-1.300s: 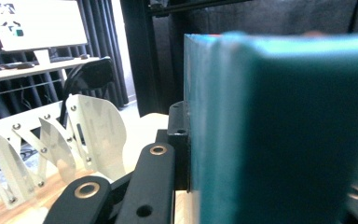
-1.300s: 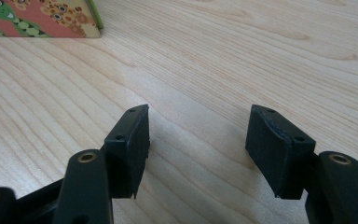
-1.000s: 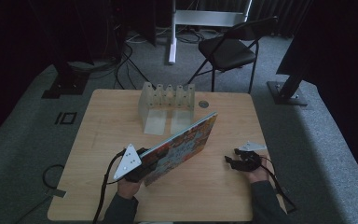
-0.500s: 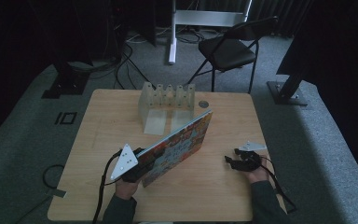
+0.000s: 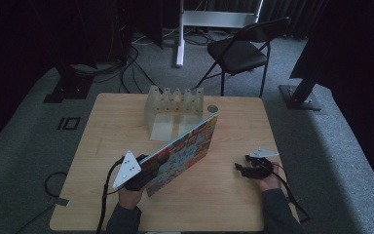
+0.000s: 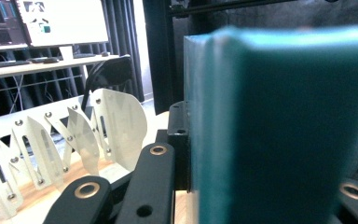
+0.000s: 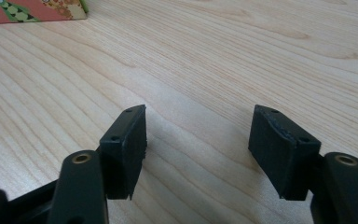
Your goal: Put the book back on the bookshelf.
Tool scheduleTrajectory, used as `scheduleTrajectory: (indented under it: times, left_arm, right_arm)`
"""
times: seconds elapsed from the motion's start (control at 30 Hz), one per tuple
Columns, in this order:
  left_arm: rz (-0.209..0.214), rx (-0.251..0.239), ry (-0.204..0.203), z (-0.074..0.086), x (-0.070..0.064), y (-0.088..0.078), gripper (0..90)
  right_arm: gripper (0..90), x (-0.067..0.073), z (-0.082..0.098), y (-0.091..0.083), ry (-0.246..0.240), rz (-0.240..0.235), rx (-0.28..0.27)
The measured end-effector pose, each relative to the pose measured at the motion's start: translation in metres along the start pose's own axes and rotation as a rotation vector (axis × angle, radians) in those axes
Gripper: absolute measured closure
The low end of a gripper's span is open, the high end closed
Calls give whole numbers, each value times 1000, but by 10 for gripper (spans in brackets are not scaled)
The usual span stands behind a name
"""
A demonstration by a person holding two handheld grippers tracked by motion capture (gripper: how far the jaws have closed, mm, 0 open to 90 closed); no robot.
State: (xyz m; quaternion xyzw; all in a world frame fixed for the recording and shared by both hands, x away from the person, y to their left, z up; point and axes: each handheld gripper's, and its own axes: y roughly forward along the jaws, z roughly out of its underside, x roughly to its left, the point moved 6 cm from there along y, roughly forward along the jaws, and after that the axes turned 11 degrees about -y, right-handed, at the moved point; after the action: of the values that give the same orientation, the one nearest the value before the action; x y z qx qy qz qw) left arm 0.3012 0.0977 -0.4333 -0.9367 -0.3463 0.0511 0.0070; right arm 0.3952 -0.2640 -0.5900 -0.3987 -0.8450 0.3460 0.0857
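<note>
The right gripper [image 7: 198, 140] has just been opening over bare wooden table [image 7: 242, 56], nothing between its pads. The left gripper [image 5: 143, 173] clamps the colourful picture book [image 5: 185, 151], tilted up off the table — aimed at the clear slotted rack [image 5: 175, 105] beyond, likely its destination.

A light wooden table [image 5: 102, 141] stands on grey carpet. A clear slotted rack [image 5: 174, 109] sits at its far middle. Near the front, the colourful book [image 5: 182, 153] rests on its lower edge, tilted.

Dim room, grey carpet [image 5: 39, 141], black folding chair [image 5: 238, 51], dark curtains [image 5: 24, 34], wooden table [image 5: 233, 195]
</note>
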Motion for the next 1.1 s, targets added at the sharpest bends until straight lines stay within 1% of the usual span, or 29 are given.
scheduleTrajectory:
  times: [0.2,0.37,1.1]
  left_arm:
    - [-9,-4,-7,0,2,-2,803]
    - [-21,-9,-15,0,4,-4,802]
    - [-67,-27,-44,0,15,-16,802]
  right_arm:
    - [348,0,0,0,-1,-2,1]
    - [331,1,0,1,-12,1,7]
    - [326,1,0,1,-12,1,8]
